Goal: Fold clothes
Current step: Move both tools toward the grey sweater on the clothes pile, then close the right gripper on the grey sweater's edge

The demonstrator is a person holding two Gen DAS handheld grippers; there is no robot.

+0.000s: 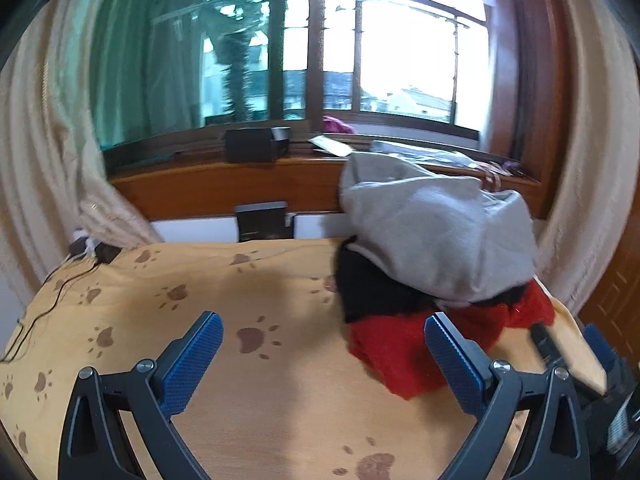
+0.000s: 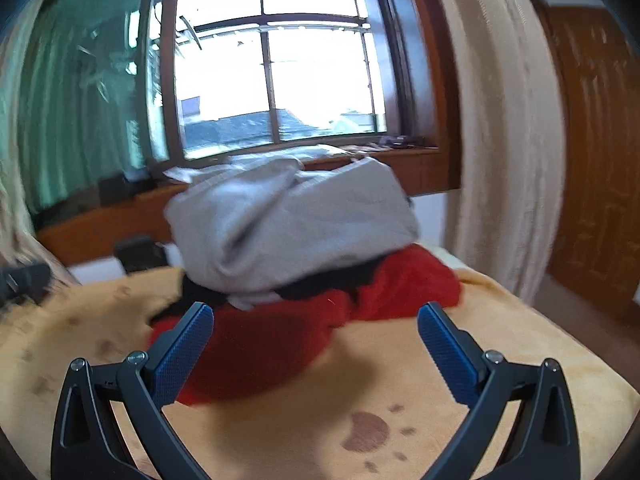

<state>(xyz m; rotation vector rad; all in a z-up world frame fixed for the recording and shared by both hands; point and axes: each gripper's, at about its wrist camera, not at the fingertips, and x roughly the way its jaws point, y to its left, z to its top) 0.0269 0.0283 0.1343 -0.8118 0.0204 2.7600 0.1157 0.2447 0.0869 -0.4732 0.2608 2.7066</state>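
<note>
A heap of clothes lies on the far right of the bed: a grey garment [image 1: 436, 236] on top, a black one [image 1: 372, 288] under it, and a red one [image 1: 404, 348] at the bottom. My left gripper [image 1: 324, 332] is open above the yellow paw-print bedcover [image 1: 200, 280], its right pad close to the red cloth. In the right wrist view the same grey garment [image 2: 280, 220] tops the red garment [image 2: 272, 344], with a strip of black garment [image 2: 312, 284] between them. My right gripper [image 2: 316, 324] is open just in front of the red cloth, holding nothing.
A wooden window sill [image 1: 240, 176] with a black box [image 1: 256, 144] and papers runs behind the bed. Cream curtains [image 1: 44, 152] hang at both sides. A charger and cables [image 1: 92, 252] lie at the bed's far left corner. A wooden door [image 2: 596, 152] stands right.
</note>
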